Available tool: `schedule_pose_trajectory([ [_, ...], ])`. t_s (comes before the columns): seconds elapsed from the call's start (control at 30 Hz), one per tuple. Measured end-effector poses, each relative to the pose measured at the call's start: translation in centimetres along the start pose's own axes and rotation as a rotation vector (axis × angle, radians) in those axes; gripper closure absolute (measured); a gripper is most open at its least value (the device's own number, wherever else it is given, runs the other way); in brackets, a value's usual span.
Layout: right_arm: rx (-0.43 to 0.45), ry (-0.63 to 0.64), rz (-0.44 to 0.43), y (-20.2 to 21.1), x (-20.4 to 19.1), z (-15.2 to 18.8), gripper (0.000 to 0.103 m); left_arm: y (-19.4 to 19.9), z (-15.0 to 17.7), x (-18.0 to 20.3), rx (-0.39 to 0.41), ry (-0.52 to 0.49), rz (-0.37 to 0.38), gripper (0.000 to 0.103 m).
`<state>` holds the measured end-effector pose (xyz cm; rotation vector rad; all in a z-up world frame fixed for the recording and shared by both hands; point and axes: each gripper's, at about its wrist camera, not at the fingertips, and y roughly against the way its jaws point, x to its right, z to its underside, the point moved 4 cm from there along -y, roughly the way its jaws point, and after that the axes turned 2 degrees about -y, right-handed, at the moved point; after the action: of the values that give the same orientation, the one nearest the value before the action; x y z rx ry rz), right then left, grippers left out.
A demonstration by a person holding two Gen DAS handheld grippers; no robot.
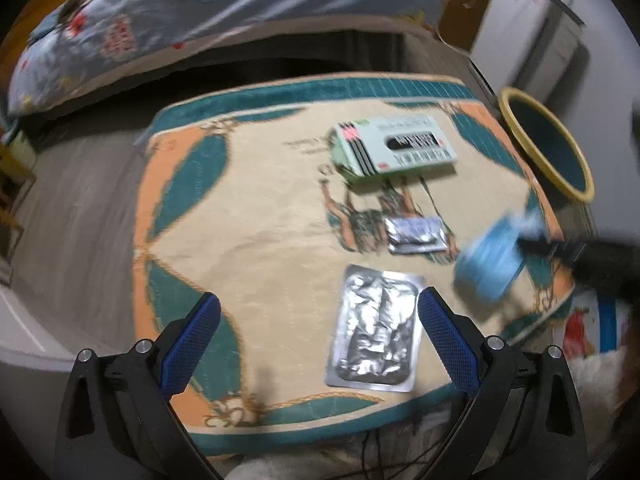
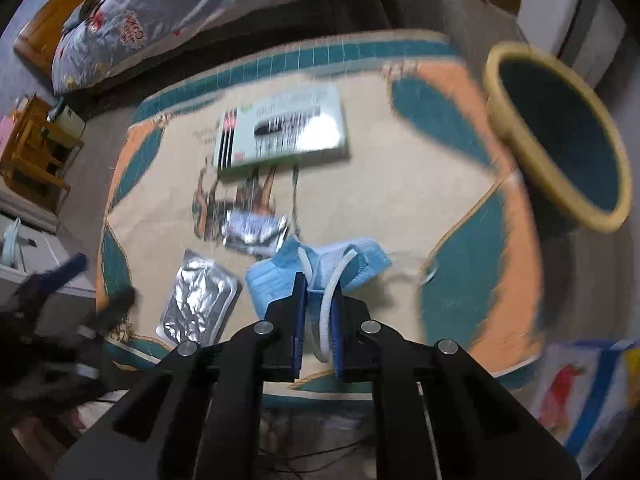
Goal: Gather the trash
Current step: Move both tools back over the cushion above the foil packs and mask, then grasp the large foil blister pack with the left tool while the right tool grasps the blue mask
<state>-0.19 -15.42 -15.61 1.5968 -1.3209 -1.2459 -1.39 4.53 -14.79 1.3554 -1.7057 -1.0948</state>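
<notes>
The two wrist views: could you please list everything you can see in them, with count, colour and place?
Mat: one, cream, teal and orange, under the trash.
Face mask: one, blue, clamped in the right gripper.
Large blister pack: one, silver, near edge of mat.
Small blister pack: one, silver, mid-mat.
Medicine box: one, pale green and white, far side of mat.
Bin: one, yellow rim, teal inside, beside the mat.
Quilt: one, blue patterned, behind.
Left gripper: black with blue pads, open over the large blister pack.
Right gripper: black with blue pads, shut.

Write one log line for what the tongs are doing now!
right tongs: shut on mask | left tongs: open over foil pack | bin: empty
</notes>
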Motion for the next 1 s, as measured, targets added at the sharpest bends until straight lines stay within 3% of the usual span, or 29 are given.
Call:
schedule_pose_trajectory([
  [0.1, 0.037, 0.053, 0.007, 3.4, 0.6, -2.2, 0.093, -1.3, 0.4, 2.0, -0.039, -0.061, 0.026, 0.005],
  [0.27, 0.129, 0.156, 0.050, 6.9, 2.0, -3.9, 0.093, -4.2, 1.8, 4.9, -0.120, -0.201, 0.002, 0.005],
  [0.4, 0.115, 0.040, -0.047, 5.9, 4.2, -4.4, 0.093, -6.2, 2.3, 5.1, -0.172, -0.207, 0.004, 0.005],
  [0.53, 0.145, 0.039, -0.062, 6.5, 4.4, -5.4, 0.093, -7.4, 2.3, 4.4, -0.201, -0.154, 0.010, 0.005],
  [0.67, 0.136, 0.008, -0.098, 6.2, 4.8, -5.9, 0.093, -7.6, 1.8, 4.3, -0.185, -0.146, 0.011, 0.009],
  [0.7, 0.135, 0.010, -0.101, 6.0, 4.8, -6.0, 0.093, -7.5, 1.6, 4.5, -0.178, -0.162, 0.006, 0.013],
  [0.73, 0.136, 0.014, -0.101, 6.0, 4.8, -6.2, 0.093, -7.4, 1.4, 4.8, -0.169, -0.172, 0.016, 0.029],
  [0.77, 0.140, 0.018, -0.100, 6.0, 4.8, -6.3, 0.093, -7.2, 1.1, 5.0, -0.156, -0.180, 0.030, 0.035],
  [1.0, 0.166, 0.003, -0.103, 6.8, 5.8, -6.8, 0.093, -5.5, -0.3, 5.8, -0.076, -0.223, -0.026, 0.034],
])
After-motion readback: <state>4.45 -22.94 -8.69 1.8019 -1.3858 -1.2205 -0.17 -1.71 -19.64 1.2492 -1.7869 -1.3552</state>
